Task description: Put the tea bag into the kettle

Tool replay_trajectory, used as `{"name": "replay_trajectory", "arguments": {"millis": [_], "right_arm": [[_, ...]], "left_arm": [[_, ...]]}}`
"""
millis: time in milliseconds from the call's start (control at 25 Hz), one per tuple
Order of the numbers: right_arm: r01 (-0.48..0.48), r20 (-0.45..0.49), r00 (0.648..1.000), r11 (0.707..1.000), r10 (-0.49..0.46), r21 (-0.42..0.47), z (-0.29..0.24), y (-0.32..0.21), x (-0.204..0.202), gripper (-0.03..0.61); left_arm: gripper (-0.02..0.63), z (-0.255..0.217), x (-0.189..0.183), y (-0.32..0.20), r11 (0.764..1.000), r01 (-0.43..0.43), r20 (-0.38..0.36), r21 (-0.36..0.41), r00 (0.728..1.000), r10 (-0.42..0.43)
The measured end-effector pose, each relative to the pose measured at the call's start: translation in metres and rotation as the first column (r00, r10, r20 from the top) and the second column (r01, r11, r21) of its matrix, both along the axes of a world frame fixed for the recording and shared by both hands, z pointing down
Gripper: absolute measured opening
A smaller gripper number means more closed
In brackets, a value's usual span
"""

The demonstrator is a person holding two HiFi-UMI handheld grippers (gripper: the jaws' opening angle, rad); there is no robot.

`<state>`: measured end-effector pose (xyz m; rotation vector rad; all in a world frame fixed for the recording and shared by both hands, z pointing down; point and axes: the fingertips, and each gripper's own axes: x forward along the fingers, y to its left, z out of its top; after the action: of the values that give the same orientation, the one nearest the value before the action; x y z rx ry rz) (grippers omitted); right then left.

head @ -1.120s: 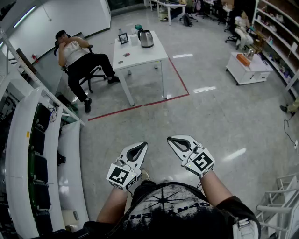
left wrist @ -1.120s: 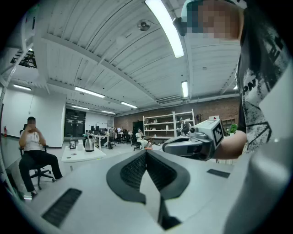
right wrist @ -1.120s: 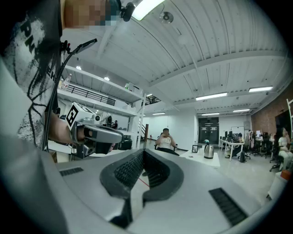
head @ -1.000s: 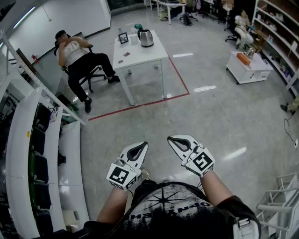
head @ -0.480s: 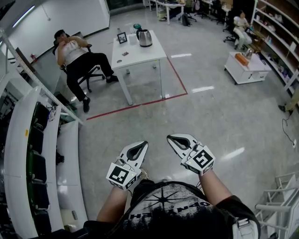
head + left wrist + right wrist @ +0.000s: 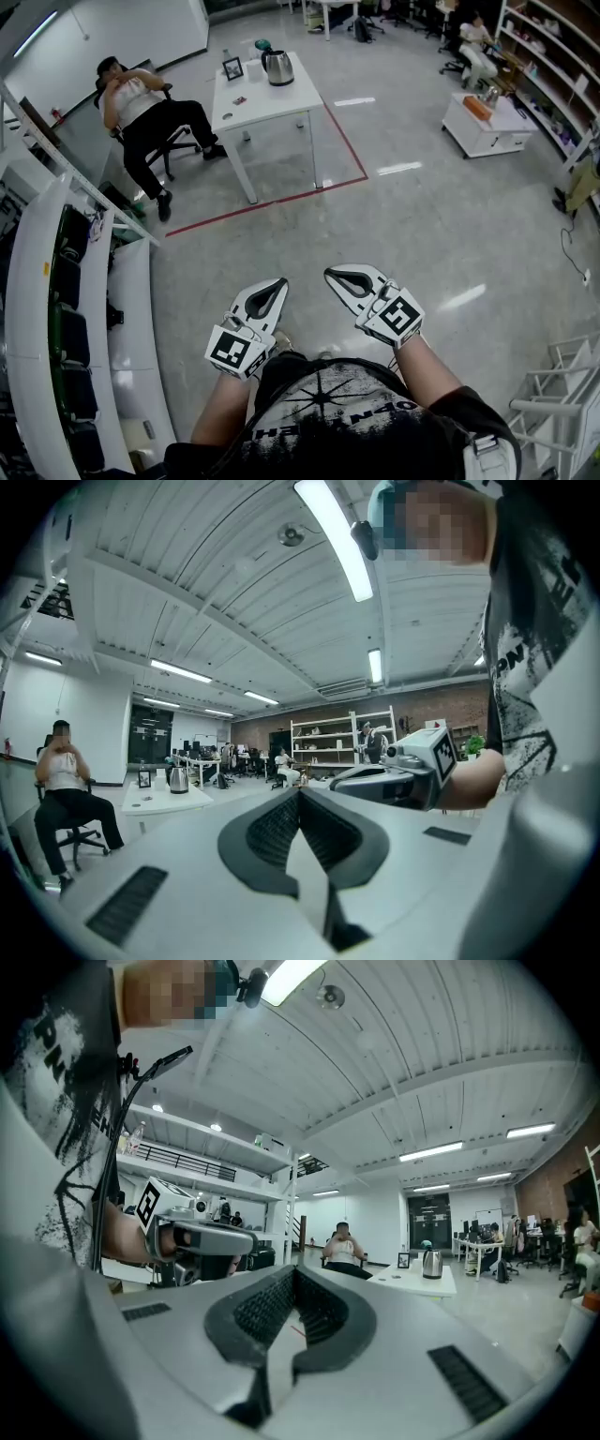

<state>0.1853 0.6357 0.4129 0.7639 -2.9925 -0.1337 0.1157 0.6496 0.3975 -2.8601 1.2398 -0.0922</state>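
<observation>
Steel kettle (image 6: pixel 276 67) upright on white table (image 6: pixel 272 103)

Head view down, gripper views share kettle (image 6: pixel 178 780)

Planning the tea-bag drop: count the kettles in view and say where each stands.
1: the kettle stands at the far end of the white table, right of the picture frame. Others farther off could be too small to tell.
</observation>
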Motion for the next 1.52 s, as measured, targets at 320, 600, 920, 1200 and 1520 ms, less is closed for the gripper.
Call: {"name": "replay_trajectory", "arguments": {"millis": [320,600,920,1200,1520], "right_arm": [[0.010,-0.013,1.000,1.000,-0.010,-0.015,0.005,-0.011,-0.005,0.011],[0.036,-0.046,0.998,0.999,-0.037,-0.033,0.013,-0.033,-0.019,0.011],[0.030,-0.047,0.998,0.999,-0.031,-0.021,0.010,-0.083,-0.044,0.011],[0.011,-0.042,0.999,1.000,-0.011,-0.009,0.004,-0.131,-0.066,0.011],[-0.046,-0.030,0.999,0.998,0.045,-0.043,0.007,-0.177,-0.084,0.011]], "left_arm": [[0.008,0.005,-0.011,-0.011,0.999,0.031,-0.013,-0.010,0.999,-0.031],[0.008,0.010,-0.021,-0.038,0.999,0.034,-0.030,-0.017,0.999,-0.035],[0.008,0.008,-0.042,-0.088,1.000,0.016,-0.029,-0.016,0.999,-0.016],[0.008,0.006,-0.060,-0.135,1.000,-0.014,-0.026,-0.026,1.000,0.013],[0.008,0.006,-0.080,-0.182,0.998,-0.058,-0.017,-0.031,0.998,0.058]]}}
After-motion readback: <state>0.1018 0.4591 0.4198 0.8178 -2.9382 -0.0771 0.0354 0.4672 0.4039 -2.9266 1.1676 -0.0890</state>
